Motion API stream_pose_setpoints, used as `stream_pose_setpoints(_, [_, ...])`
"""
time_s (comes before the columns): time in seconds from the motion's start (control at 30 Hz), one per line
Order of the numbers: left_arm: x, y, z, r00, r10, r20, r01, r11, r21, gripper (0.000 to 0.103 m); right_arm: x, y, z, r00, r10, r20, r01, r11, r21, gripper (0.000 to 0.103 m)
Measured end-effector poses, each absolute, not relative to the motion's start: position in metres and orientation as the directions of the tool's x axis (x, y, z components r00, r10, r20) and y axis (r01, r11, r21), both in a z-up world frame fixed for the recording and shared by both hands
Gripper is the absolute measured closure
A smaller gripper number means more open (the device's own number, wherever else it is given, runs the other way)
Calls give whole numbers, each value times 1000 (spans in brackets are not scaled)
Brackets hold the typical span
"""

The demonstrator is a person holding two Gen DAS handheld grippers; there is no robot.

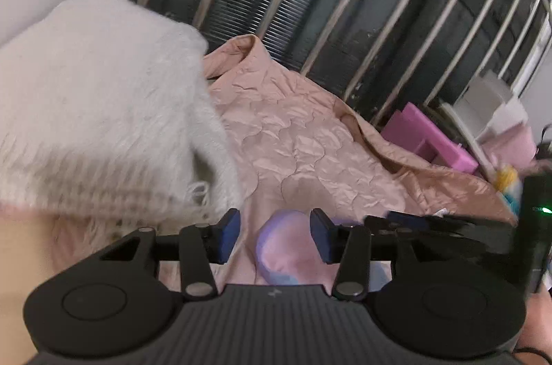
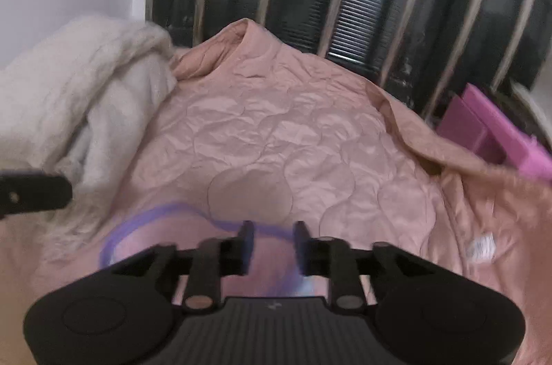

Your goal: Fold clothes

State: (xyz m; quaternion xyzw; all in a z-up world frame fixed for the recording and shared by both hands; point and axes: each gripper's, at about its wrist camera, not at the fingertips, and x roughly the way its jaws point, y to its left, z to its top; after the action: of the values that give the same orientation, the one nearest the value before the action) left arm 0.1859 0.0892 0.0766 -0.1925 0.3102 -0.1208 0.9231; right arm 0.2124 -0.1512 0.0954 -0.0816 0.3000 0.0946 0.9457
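Hovering over the pink garment (image 2: 193,227) lying on the quilted bedspread (image 2: 276,123), we find the left hand-held gripper (image 1: 274,235) and right hand-held gripper (image 2: 273,244) both spread, holding nothing. We advise pinching its purple-trimmed edge (image 2: 145,215) squarely, clear of the quilt beneath.

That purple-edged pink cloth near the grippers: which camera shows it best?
The right wrist view: the pink cloth shows its curving purple edge. In the left wrist view, only a blurred fold shows between the open left hand-held gripper fingers.
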Motion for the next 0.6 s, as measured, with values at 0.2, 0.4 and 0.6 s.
stream_pose_setpoints(0.2, [100,68,77,695,-439,-570,212,882,-421,52,141,-207,108,732,376,-568,-386,916,108,62])
stream_pose_setpoints(0.4, [16,-7,44,566,-534,-628,394,844,-363,52,32,-223,60,648,446,-618,-502,860,94,78])
stream_pose_setpoints(0.6, [13,-24,21,564,-467,-681,353,882,-312,81,-4,-223,16,674,389,-628,-432,897,93,95])
